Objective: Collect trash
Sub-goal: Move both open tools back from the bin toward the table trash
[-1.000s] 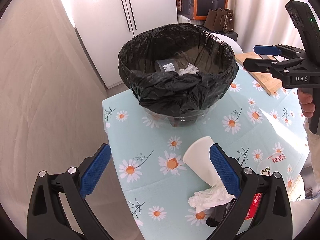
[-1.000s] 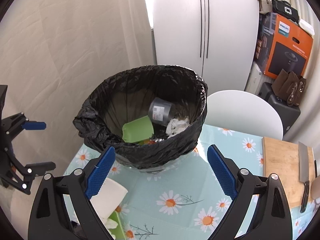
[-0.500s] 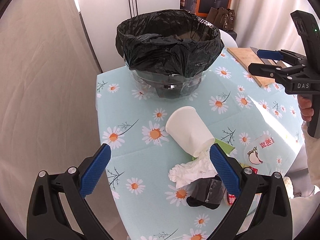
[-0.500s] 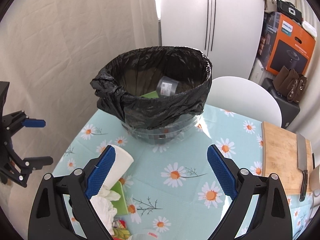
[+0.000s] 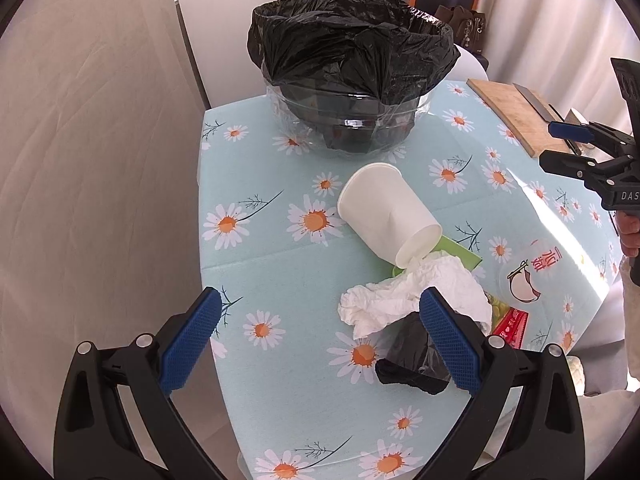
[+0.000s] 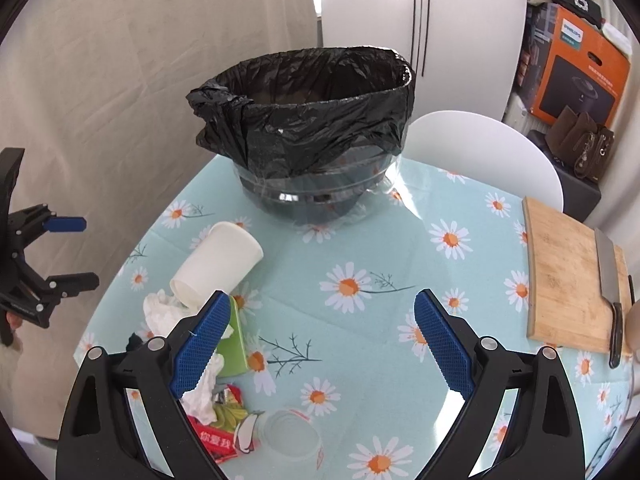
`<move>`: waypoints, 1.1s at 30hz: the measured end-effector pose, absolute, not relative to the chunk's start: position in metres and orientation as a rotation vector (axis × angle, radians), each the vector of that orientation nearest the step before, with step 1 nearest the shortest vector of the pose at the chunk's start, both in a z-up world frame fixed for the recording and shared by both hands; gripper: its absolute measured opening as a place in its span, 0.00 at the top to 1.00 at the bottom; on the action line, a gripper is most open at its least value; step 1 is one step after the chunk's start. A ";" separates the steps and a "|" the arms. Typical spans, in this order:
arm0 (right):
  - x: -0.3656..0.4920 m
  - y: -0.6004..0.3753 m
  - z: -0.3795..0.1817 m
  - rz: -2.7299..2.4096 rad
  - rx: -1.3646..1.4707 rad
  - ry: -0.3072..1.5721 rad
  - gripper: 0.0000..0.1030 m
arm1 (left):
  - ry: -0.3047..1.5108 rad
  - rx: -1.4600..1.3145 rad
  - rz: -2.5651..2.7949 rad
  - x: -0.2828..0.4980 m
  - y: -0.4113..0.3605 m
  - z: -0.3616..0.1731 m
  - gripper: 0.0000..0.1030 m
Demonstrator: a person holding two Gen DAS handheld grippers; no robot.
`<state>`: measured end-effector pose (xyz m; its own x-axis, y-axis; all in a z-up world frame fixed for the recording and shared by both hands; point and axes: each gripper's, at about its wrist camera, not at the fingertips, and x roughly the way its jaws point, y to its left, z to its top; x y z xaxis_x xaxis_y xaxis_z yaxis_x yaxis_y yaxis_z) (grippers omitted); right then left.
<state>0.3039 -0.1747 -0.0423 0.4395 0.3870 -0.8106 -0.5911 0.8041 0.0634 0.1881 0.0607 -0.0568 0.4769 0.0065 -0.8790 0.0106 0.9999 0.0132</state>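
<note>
A: How's the trash pickup going?
B: Barely started. Paper cup (image 5: 386,214), tissue (image 5: 416,296) and wrappers (image 6: 222,436) sit near on the tabletop (image 5: 260,248); lined bin (image 5: 352,68) far. Left gripper (image 5: 320,344) and right gripper (image 6: 322,344) wide open, empty.

Home dining corner, kitchen side. I am looking over a counter (image 6: 360,344) wearing a daisy-print cloth. A wooden cutting board (image 6: 568,280) is lying on it with a cleaver (image 6: 608,268) resting on top. A white chair (image 6: 480,148) is standing just behind the counter. A white cabinet with tall doors (image 6: 380,4) is filling the back wall, beige curtains (image 6: 120,80) are hanging alongside, and a boxed Philips appliance (image 6: 572,76) is sitting beside a brown handbag (image 6: 588,140).
</note>
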 end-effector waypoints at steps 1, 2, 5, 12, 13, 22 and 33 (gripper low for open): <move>0.303 -0.178 -0.046 0.610 -0.237 0.946 0.14 | 1.077 0.017 -0.009 0.188 0.060 -0.059 0.06; 0.303 -0.181 -0.050 0.608 -0.230 0.956 0.14 | 1.079 0.017 -0.028 0.189 0.058 -0.060 0.06; 0.299 -0.190 -0.059 0.594 -0.227 0.983 0.14 | 1.087 0.031 -0.073 0.193 0.051 -0.065 0.06; 0.289 -0.212 -0.077 0.549 -0.193 1.033 0.14 | 1.097 0.037 -0.155 0.219 0.035 -0.077 0.06; 0.287 -0.215 -0.079 0.539 -0.195 1.040 0.14 | 1.096 0.044 -0.167 0.224 0.032 -0.078 0.06; 0.268 -0.236 -0.096 0.451 -0.173 1.114 0.14 | 1.102 0.085 -0.259 0.262 0.010 -0.089 0.06; 0.241 -0.238 -0.121 0.369 -0.105 1.208 0.14 | 1.165 0.121 -0.314 0.294 -0.006 -0.106 0.06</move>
